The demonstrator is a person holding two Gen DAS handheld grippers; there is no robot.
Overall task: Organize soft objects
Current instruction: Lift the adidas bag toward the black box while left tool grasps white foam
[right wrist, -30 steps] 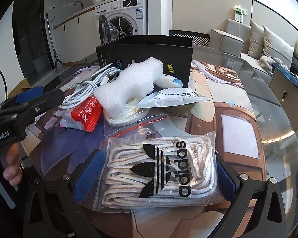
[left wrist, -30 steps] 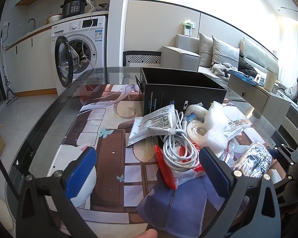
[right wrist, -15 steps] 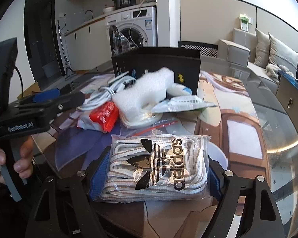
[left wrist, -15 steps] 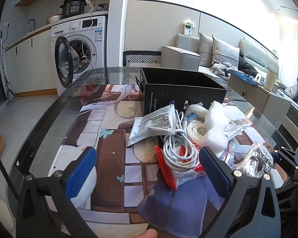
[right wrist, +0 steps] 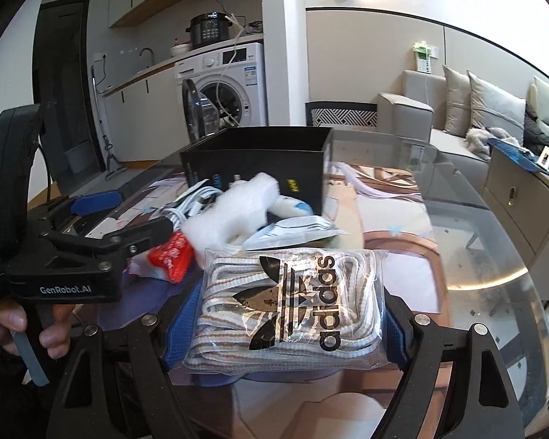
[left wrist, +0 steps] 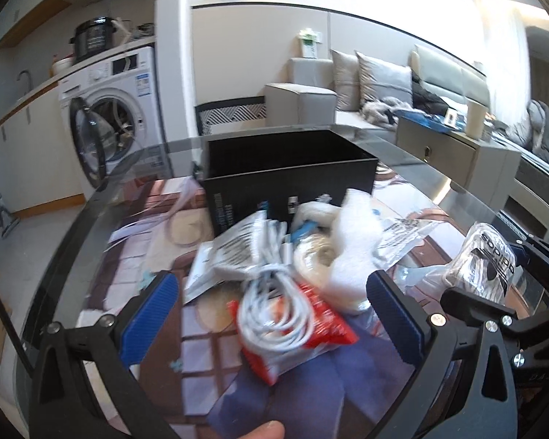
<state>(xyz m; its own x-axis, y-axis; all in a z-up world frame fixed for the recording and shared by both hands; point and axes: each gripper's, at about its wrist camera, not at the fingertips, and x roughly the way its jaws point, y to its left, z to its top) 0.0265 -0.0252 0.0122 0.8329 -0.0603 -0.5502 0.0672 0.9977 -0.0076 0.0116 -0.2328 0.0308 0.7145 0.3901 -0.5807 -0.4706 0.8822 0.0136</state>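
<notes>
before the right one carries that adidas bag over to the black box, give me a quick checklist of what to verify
1. Bag gripped: the adidas bag sits squeezed between the right gripper jaws. Ok.
2. Bag clear of the table: it looks raised off the glass table. Ok.
3. Box ready: the black box is open at the top; its inside is hidden. Cannot tell.
4. Path to the box: white foam and the cable bundle lie in front of it, so go over them. Not ok at low height.
5. Left gripper out of the way: open, empty, close beside the pile. Cannot tell.
</notes>
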